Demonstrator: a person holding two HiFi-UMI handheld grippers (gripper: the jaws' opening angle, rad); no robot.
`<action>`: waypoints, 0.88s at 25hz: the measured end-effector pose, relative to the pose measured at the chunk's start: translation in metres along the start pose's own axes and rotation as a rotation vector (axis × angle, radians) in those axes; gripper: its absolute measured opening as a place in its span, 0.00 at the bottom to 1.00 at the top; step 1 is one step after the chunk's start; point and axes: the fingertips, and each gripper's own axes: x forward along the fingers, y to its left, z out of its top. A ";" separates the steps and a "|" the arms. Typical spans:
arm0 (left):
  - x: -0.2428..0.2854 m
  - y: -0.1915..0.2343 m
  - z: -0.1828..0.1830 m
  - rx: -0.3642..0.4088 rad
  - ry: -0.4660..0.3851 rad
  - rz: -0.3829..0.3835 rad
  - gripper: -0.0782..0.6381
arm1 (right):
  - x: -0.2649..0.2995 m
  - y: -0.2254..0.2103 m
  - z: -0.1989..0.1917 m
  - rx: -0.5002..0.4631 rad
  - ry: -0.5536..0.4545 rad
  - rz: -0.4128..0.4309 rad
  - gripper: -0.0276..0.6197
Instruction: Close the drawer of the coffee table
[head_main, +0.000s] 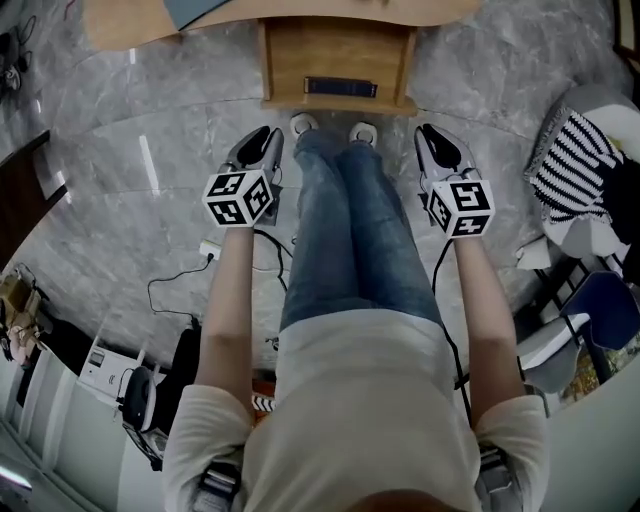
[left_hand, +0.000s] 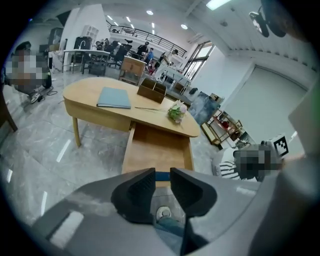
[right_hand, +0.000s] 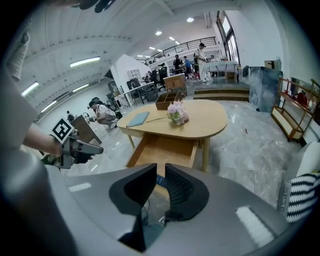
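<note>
In front of the person's feet (head_main: 333, 127), the drawer (head_main: 338, 55) stands pulled well out of the table (head_main: 120, 25), a dark handle (head_main: 340, 87) on its front. The left gripper (head_main: 266, 140) and right gripper (head_main: 432, 140) flank the legs (head_main: 355, 220), short of the drawer, each with jaws slightly apart and nothing between them.

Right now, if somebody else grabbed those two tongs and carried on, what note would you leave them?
Left tongs: slightly open, empty, pointing down toward the drawer.
Right tongs: the same, empty.
Drawer: pulled well out of the coffee table, its front just ahead of the person's shoes.
Done: nothing yet; neither pair of tongs touches the drawer.
Left: probably bring the tongs to the drawer front and push it shut.
</note>
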 end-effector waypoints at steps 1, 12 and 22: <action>0.007 0.006 -0.007 0.018 0.020 0.005 0.23 | 0.007 -0.004 -0.010 0.001 0.016 -0.006 0.14; 0.076 0.070 -0.049 0.221 0.165 0.096 0.43 | 0.075 -0.047 -0.089 -0.004 0.153 -0.055 0.31; 0.119 0.119 -0.087 0.357 0.299 0.165 0.59 | 0.123 -0.075 -0.158 -0.130 0.324 -0.068 0.45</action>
